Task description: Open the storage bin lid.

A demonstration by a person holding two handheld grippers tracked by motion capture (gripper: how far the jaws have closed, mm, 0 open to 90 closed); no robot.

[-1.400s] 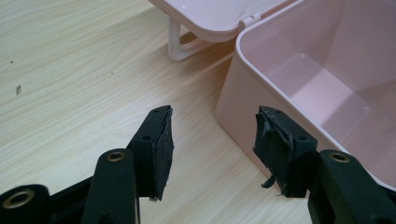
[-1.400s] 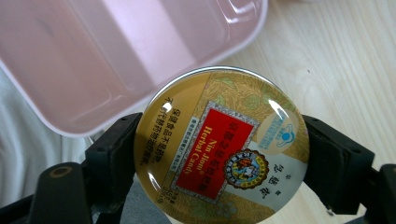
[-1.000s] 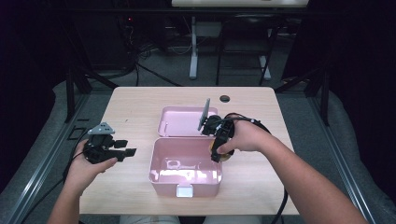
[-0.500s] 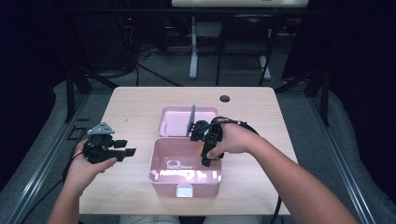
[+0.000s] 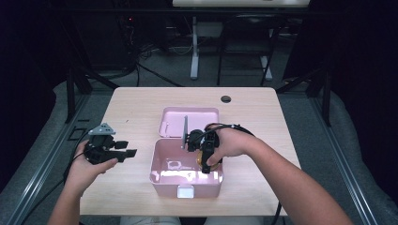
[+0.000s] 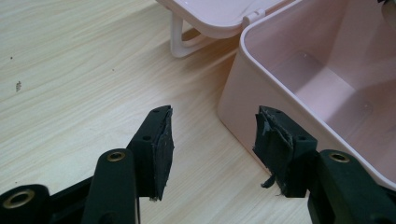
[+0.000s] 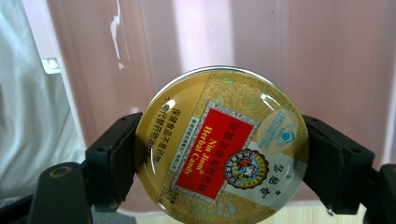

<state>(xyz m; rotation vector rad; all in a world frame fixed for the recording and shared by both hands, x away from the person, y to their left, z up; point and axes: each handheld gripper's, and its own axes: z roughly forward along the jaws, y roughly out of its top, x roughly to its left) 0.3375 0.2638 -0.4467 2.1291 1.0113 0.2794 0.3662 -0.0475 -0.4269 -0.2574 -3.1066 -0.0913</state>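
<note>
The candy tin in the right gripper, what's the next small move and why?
Probably lower it a little further and then open the jaws: the right gripper clamps the round candy tin by its rim, already over the open pink box. The left gripper waits open beside it.

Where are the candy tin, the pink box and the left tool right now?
candy tin [image 7: 219, 144], right gripper view, red label on its lid.
pink box [image 5: 162, 174], high view, left wall.
left tool [image 6: 212, 140], left gripper view, midway between its open tips.
</note>
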